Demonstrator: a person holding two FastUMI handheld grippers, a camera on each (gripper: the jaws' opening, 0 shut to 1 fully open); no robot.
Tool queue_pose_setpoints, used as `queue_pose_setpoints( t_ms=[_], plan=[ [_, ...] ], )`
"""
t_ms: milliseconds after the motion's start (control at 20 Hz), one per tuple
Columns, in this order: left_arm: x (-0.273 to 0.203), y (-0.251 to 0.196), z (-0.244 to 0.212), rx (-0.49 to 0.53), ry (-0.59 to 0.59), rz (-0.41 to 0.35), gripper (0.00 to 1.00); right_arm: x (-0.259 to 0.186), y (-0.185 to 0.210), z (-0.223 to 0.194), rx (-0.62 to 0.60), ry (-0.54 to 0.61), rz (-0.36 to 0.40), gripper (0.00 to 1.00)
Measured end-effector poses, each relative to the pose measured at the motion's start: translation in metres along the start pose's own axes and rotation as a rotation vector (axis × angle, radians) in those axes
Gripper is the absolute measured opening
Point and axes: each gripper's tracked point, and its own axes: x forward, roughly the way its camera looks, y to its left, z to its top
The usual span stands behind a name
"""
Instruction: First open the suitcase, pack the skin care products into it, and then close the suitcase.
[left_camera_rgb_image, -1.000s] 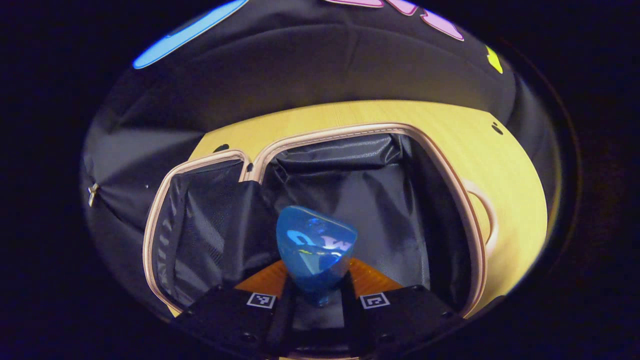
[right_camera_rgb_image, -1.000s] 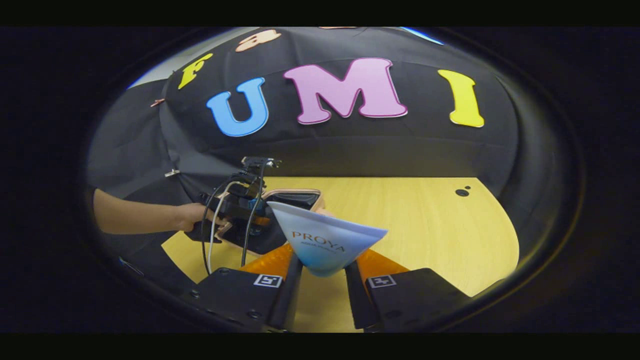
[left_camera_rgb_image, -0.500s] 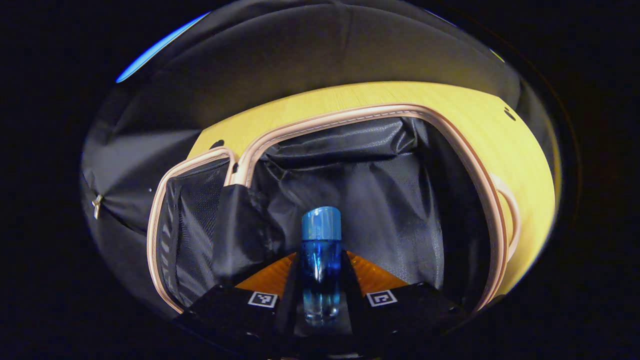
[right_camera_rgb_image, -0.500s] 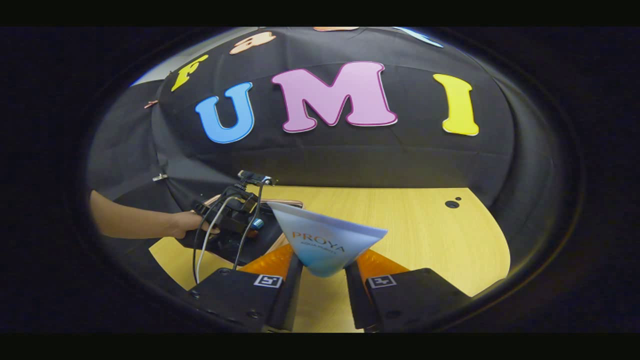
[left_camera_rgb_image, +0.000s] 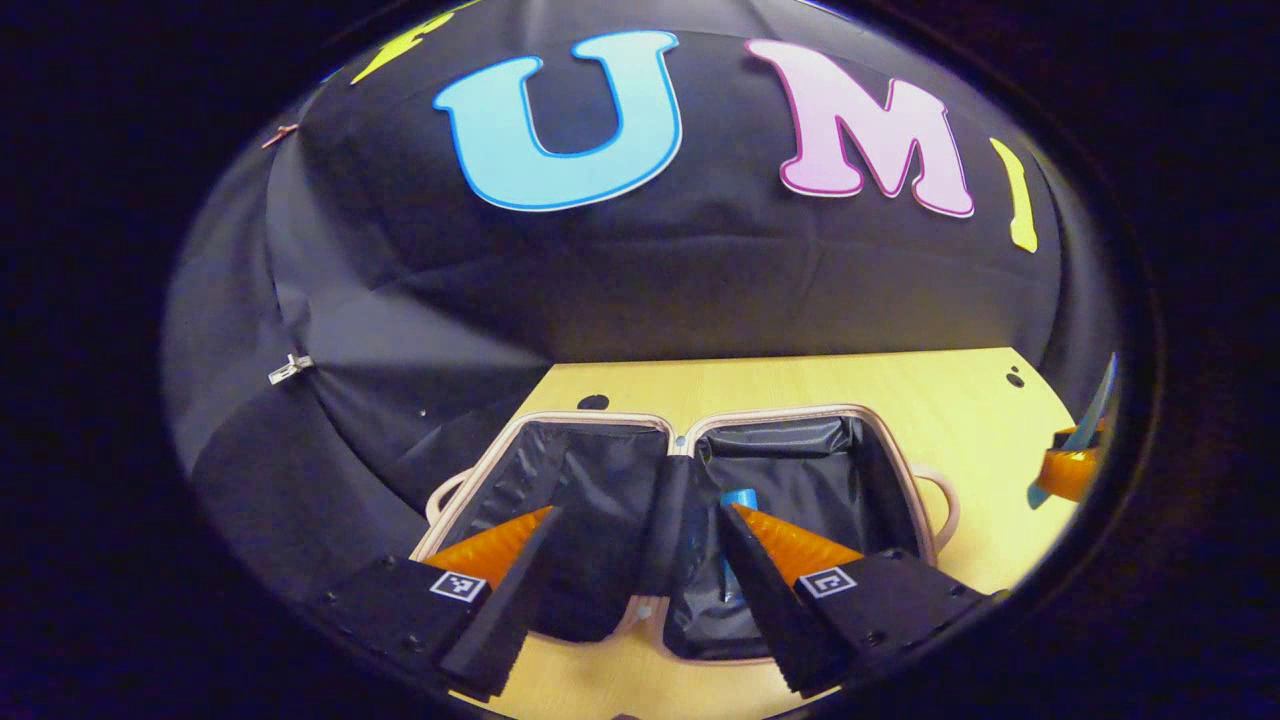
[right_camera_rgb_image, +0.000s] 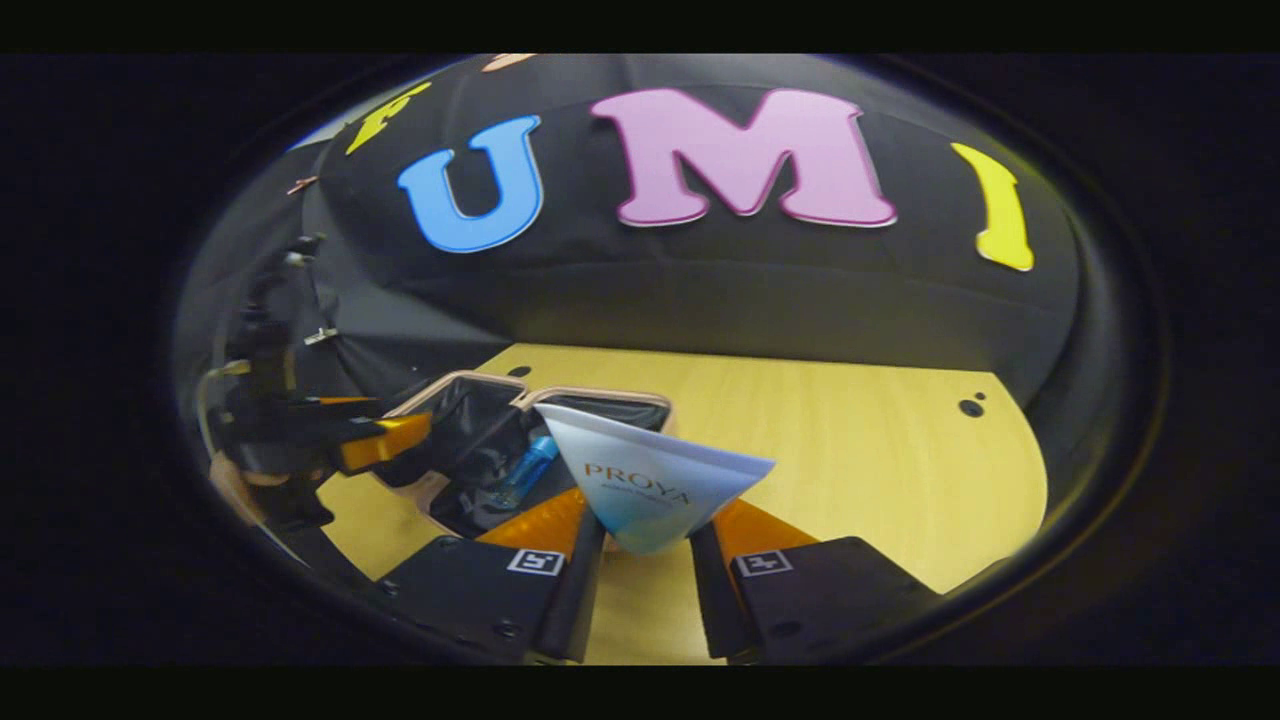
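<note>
The suitcase (left_camera_rgb_image: 600, 420) lies open on the wooden table, both halves lined in black cloth inside a pale pink rim. A blue bottle (left_camera_rgb_image: 738, 497) lies in its right half, partly behind my finger. My left gripper (left_camera_rgb_image: 640, 520) hangs open above the case with nothing between its orange fingers (left_camera_rgb_image: 490, 545). In the right gripper view, my right gripper (right_camera_rgb_image: 648, 515) is shut on a white-and-blue tube (right_camera_rgb_image: 655, 475), held over the table to the right of the suitcase (right_camera_rgb_image: 465, 400). The blue bottle (right_camera_rgb_image: 525, 470) lies inside it, and the left gripper (right_camera_rgb_image: 375, 440) hovers at its left.
The wooden table (right_camera_rgb_image: 850, 450) stretches bare to the right of the case, with small dark holes (right_camera_rgb_image: 970, 407) near its far corner. A pink handle (left_camera_rgb_image: 945, 505) sticks out on the suitcase's right side. Black cloth walls close in behind and to the left.
My left gripper let go of the blue bottle, which now lies in the suitcase, then opened and drew up and back. The right gripper still holds the tube, a little nearer the case.
</note>
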Motion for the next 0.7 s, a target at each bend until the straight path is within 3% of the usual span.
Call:
queue_pose_setpoints(
  t_ms=[150, 250, 400, 550, 700],
  plan=[
    [-0.031, 0.037, -0.002, 0.032, -0.076, 0.058, 0.98, 0.040, 0.034, -0.012, -0.020, 0.079, -0.004, 0.47],
    [-0.052, 0.040, -0.007, -0.007, -0.094, 0.044, 0.97, 0.068, 0.043, -0.033, -0.043, 0.170, -0.039, 0.47],
    [-0.070, 0.052, -0.016, -0.059, -0.103, 0.016, 0.97, 0.095, 0.061, -0.067, 0.029, 0.334, -0.069, 0.47],
    [-0.082, 0.071, -0.028, -0.072, -0.103, 0.023, 0.97, 0.126, 0.057, -0.094, 0.067, 0.427, -0.134, 0.47],
    [-0.095, 0.091, -0.032, -0.083, -0.122, 0.046, 0.98, 0.142, 0.055, -0.108, 0.180, 0.487, -0.176, 0.47]
  ],
)
